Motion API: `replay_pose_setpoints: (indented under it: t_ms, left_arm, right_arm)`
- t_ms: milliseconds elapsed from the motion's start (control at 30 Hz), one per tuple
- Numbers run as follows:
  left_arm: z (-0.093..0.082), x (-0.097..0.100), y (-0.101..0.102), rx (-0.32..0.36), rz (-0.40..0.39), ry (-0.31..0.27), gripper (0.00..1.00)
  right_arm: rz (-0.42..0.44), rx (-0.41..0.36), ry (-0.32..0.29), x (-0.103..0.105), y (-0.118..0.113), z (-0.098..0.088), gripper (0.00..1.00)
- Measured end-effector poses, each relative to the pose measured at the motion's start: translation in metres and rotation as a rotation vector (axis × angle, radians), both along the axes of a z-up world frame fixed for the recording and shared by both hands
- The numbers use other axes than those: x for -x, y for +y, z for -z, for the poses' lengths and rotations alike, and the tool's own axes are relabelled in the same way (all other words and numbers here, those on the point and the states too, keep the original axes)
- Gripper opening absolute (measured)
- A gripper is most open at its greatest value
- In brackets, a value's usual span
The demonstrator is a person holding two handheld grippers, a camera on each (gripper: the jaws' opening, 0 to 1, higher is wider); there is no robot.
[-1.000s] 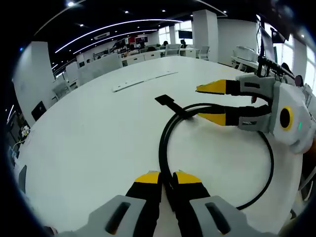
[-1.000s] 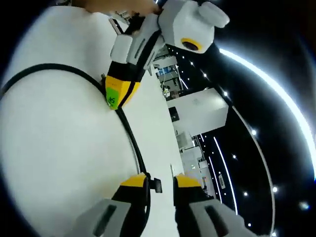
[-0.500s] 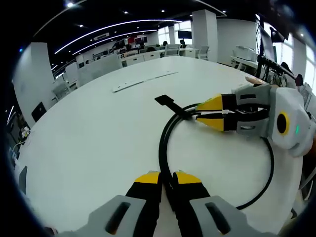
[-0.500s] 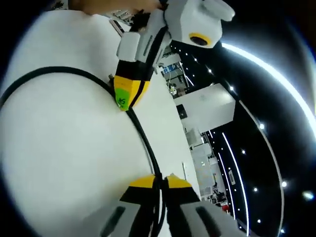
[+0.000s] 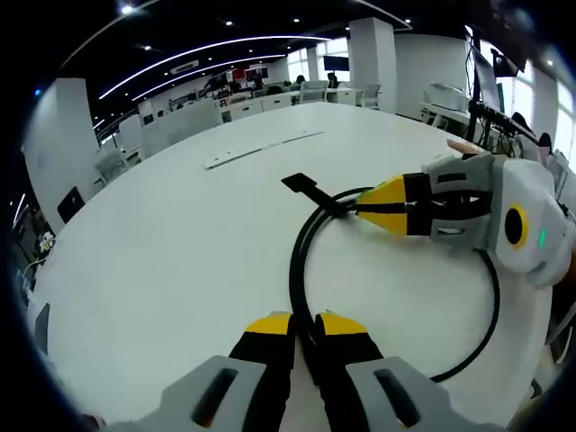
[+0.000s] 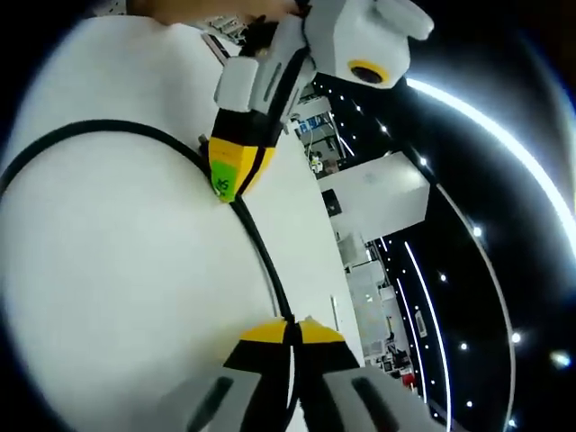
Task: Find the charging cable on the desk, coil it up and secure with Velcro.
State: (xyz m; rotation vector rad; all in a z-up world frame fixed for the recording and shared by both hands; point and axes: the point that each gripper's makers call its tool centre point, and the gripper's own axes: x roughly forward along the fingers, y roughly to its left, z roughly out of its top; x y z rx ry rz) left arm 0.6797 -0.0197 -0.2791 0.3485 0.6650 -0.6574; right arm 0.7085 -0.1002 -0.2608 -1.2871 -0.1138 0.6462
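A black charging cable (image 5: 301, 247) lies looped on the round white desk (image 5: 171, 243), with a flat black Velcro strap (image 5: 306, 187) at its far end. My left gripper (image 5: 306, 326) is shut on the cable at the near side of the loop. My right gripper (image 5: 360, 207) comes in from the right and is shut on the cable beside the strap. In the right gripper view, the right gripper (image 6: 292, 331) pinches the cable (image 6: 261, 256), which runs up to the left gripper (image 6: 232, 184), also shut on it.
The white desk stretches far ahead, with a thin flat strip (image 5: 261, 144) lying across its far part. Office desks, chairs and a white pillar (image 5: 373, 54) stand beyond the desk. The desk's near right edge (image 5: 531, 360) is close to the loop.
My right gripper's jaws were wide apart a second ago; they have come together on the cable near the strap. The left gripper and the cable loop have stayed in place.
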Motion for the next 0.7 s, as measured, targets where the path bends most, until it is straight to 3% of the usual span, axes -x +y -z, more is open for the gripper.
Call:
replay_pose_setpoints:
  t_ms: [400,700]
  left_arm:
    - [-0.001,-0.005,-0.003,-0.025,0.029,-0.053,0.1]
    - [-0.001,-0.008,-0.004,0.001,0.044,-0.047,0.1]
  right_arm:
    - [0.036,-0.007,-0.046,-0.017,-0.003,-0.015,0.04]
    - [0.092,-0.043,-0.021,-0.039,-0.011,-0.018,0.04]
